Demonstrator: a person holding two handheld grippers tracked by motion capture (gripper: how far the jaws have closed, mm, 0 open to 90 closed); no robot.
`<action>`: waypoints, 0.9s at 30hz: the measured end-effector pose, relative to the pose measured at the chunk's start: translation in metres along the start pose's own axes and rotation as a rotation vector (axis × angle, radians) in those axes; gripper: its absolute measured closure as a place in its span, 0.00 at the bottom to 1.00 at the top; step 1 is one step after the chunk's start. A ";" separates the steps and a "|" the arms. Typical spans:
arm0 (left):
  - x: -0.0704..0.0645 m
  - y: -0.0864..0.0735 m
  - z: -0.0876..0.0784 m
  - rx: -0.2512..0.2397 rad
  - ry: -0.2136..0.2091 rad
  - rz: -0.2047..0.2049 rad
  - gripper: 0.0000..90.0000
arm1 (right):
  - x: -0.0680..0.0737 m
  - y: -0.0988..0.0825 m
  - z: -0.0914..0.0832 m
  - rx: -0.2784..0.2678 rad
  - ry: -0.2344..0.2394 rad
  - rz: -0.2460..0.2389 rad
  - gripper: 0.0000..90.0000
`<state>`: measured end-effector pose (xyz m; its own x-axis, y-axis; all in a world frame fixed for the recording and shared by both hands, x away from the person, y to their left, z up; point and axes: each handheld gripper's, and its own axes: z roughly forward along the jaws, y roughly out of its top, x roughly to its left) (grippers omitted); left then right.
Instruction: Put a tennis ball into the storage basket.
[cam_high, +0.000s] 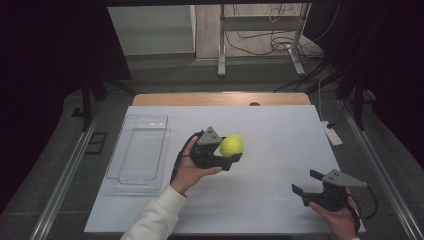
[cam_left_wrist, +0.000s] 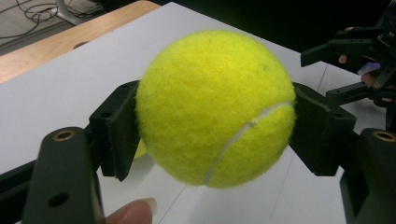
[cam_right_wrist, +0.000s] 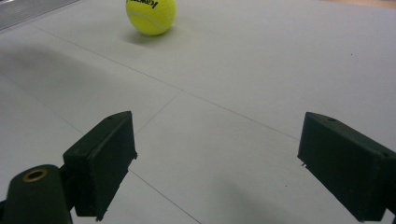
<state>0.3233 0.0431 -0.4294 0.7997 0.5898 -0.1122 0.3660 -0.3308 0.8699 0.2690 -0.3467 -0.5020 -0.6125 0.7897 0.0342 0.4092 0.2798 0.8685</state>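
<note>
A yellow tennis ball (cam_high: 231, 145) hangs a little above the white tabletop (cam_high: 280, 135), near its middle. My left gripper (cam_high: 230, 148) is shut on it, with a black pad against each side of the ball (cam_left_wrist: 215, 107). A sliver of yellow (cam_left_wrist: 140, 150) shows behind the left jaw. In the right gripper view a tennis ball (cam_right_wrist: 150, 15) with dark lettering rests on the table, far ahead, with no jaw around it. My right gripper (cam_high: 304, 181) is held near the front right corner, open, with bare table between its jaws (cam_right_wrist: 217, 154).
A clear plastic tray (cam_high: 145, 119) lies along the left side of the table. A wooden strip (cam_high: 220, 98) runs along the far edge. Beyond it are a metal stand (cam_high: 221, 45) and cables on the floor. A small white device (cam_high: 332, 134) lies at the right edge.
</note>
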 end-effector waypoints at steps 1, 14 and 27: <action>0.001 0.000 -0.001 -0.003 0.001 -0.002 0.30 | 0.000 0.000 0.000 0.000 0.000 0.001 0.13; 0.007 0.004 -0.013 -0.037 0.023 -0.017 0.30 | 0.000 0.000 0.000 -0.002 0.000 0.001 0.13; 0.013 0.007 -0.026 -0.070 0.052 -0.024 0.30 | 0.000 0.000 -0.001 -0.003 -0.004 0.000 0.13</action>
<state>0.3237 0.0674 -0.4125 0.7647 0.6348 -0.1105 0.3495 -0.2646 0.8988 0.2685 -0.3472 -0.5014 -0.6099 0.7918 0.0323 0.4074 0.2783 0.8698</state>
